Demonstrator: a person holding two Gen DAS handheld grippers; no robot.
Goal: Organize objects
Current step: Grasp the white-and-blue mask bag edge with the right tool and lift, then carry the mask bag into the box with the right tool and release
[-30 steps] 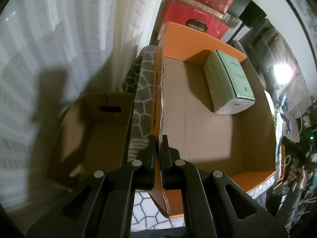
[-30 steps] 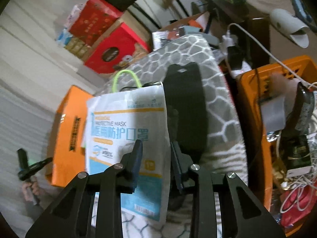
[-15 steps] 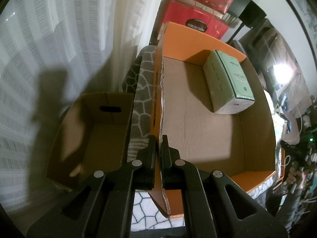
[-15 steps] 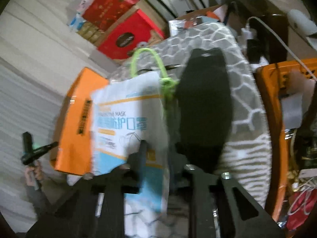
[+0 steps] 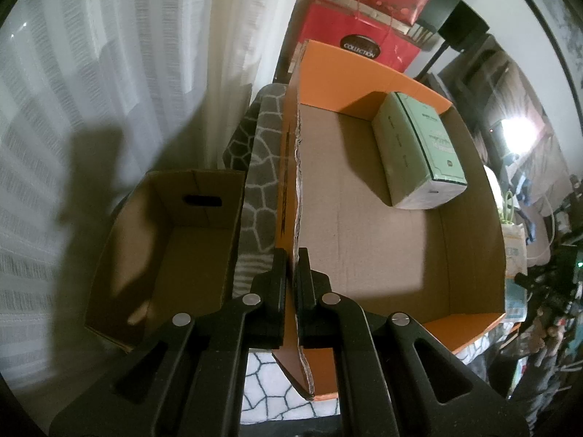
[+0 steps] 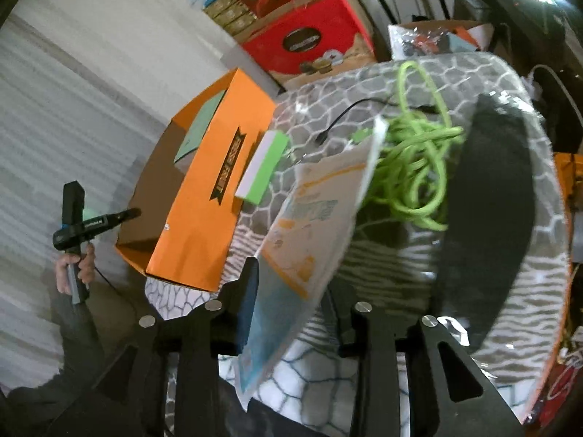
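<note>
My left gripper (image 5: 290, 269) is shut on the torn left wall of the orange cardboard box (image 5: 368, 73). A pale green tissue pack (image 5: 419, 156) lies inside the box at the far right. In the right wrist view my right gripper (image 6: 291, 298) holds a white, blue and orange mask packet (image 6: 309, 240), tilted up off the patterned blanket (image 6: 400, 273). The same orange box (image 6: 204, 225) stands to its left. A coiled green cable (image 6: 411, 167), a green and white small box (image 6: 262, 167) and a long black object (image 6: 488, 225) lie on the blanket.
A plain brown cardboard box (image 5: 160, 255) stands open to the left of the orange box, by the white curtain (image 5: 91, 73). Red gift boxes (image 6: 302, 36) are stacked behind. An orange crate edge (image 6: 568, 167) with clutter is at the right. The hand-held left gripper (image 6: 83, 225) shows at the left.
My right gripper has lifted the mask packet and swung it left and up, uncovering the green cable and the small green box. The left gripper has stayed clamped on the box wall.
</note>
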